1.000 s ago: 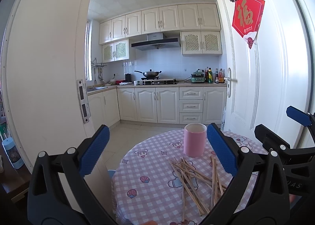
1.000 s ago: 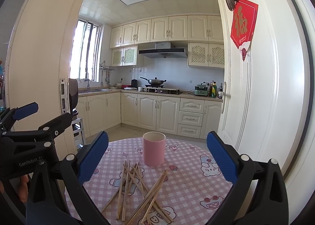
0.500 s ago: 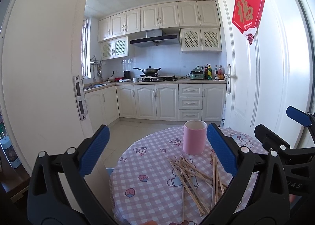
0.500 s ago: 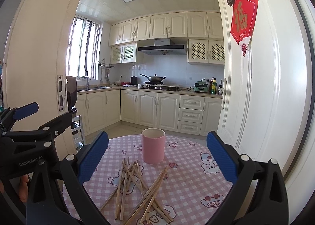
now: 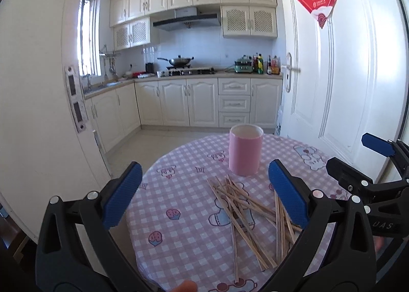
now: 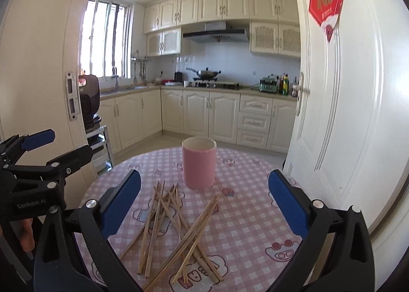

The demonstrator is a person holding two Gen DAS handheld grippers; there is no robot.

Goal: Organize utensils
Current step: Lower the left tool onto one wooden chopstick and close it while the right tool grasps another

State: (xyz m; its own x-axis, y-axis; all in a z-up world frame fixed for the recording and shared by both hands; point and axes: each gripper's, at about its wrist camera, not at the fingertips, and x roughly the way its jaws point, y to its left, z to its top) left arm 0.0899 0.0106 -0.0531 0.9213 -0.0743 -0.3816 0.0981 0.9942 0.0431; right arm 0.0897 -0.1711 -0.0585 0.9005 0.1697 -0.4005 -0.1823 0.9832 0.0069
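Several wooden chopsticks lie in a loose crossed pile on the round table with a pink checked cloth. They also show in the right wrist view. A pink cup stands upright just beyond the pile, also in the right wrist view. My left gripper is open and empty, above the table's near left part. My right gripper is open and empty, above the pile. Each gripper shows at the edge of the other's view.
A white door stands open close to the table's right side. A door frame is at the left. A kitchen with cabinets lies beyond the table. A small rack with a black appliance stands left of the table.
Both views have tilted downward and come closer to the table. The cup and chopsticks look larger and sit higher in the frames. Both grippers remain open.
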